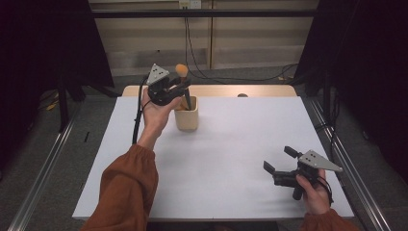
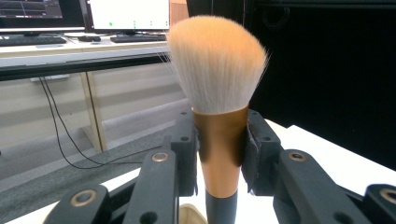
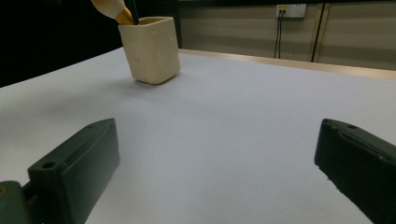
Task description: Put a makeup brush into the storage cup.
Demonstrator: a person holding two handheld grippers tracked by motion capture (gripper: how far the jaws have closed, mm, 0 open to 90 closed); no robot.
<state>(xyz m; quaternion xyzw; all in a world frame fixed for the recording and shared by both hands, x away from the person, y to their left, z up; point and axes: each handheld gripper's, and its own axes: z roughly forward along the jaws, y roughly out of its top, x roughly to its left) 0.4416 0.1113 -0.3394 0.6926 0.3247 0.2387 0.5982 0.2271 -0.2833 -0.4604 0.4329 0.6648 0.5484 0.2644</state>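
dark curtains either side, a beige wall with sockets and trailing cables behind. a white table [image 1: 231, 159] takes up the middle, with a wooden strip along its far edge.

a cream cup [image 1: 186, 118] stands upright on the far left part of the table. in the right gripper view the cup [image 3: 150, 49] shows something dark and something tan leaning out of its mouth; too cropped to tell what they are.

left gripper [image 1: 179, 85] is raised just above the cup's mouth, level, pointing right. it holds a brush [image 1: 183, 79] upright, bristles up. in the left gripper view the brush [image 2: 219, 116] sits between the two jaws, pads pressing on the copper ferrule from both sides, the dark handle hanging below, bristle head clear above. jaws closed on the ferrule, firm grip. judgement: gripping the ferrule keeps the bristles untouched and the handle free, which suits passing it in or out of the cup. cannot tell whether the handle tip is inside the cup.

right gripper [image 1: 280, 160] rests low at the near right, well apart from the cup. jaws wide open, nothing between them but bare table. judgement: parked out of the way.
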